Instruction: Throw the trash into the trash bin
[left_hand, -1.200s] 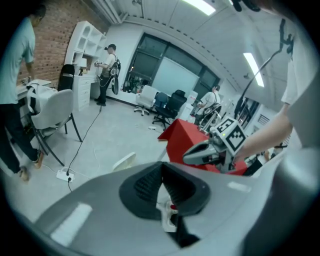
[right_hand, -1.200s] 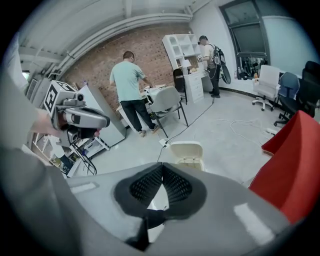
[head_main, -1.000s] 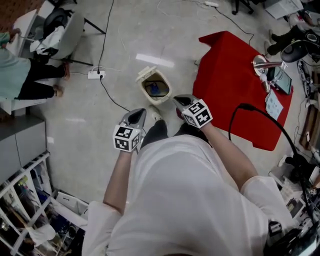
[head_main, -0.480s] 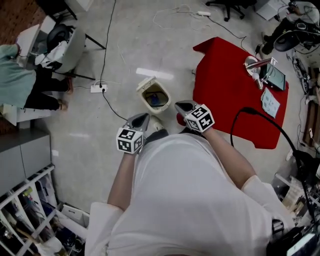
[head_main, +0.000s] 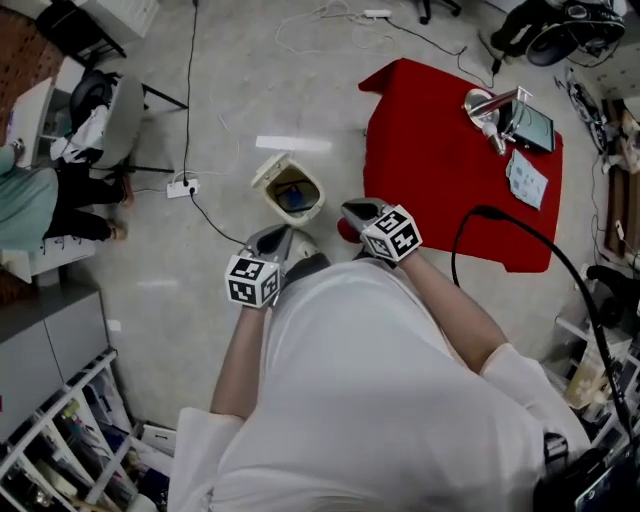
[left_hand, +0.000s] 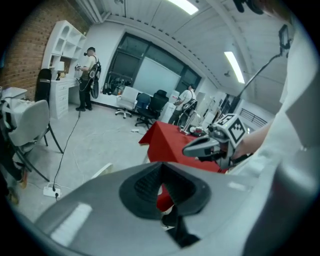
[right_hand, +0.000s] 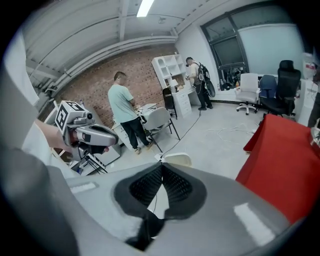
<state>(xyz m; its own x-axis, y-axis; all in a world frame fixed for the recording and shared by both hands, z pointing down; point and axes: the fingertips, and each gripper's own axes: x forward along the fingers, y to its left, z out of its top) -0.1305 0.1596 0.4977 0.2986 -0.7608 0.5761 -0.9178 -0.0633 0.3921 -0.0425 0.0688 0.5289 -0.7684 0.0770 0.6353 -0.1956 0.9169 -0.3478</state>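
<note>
Both grippers are up side by side in front of the person's chest. The left gripper (head_main: 283, 233) has its fingers pressed together with nothing between them. The right gripper (head_main: 350, 208) is the same, fingers closed tight and empty. The trash bin (head_main: 268, 172) stands on the floor (head_main: 200, 250) just ahead of them, off the red-draped bench's (head_main: 440, 160) left edge. Its lid is flipped open, and a bluish thing (head_main: 296, 198) lies inside.

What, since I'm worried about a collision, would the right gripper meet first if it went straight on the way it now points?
Most likely the trash bin: the right gripper, shut and empty, aims at its open lid. Depth is unclear, so it might reach the floor just short of it.
</note>
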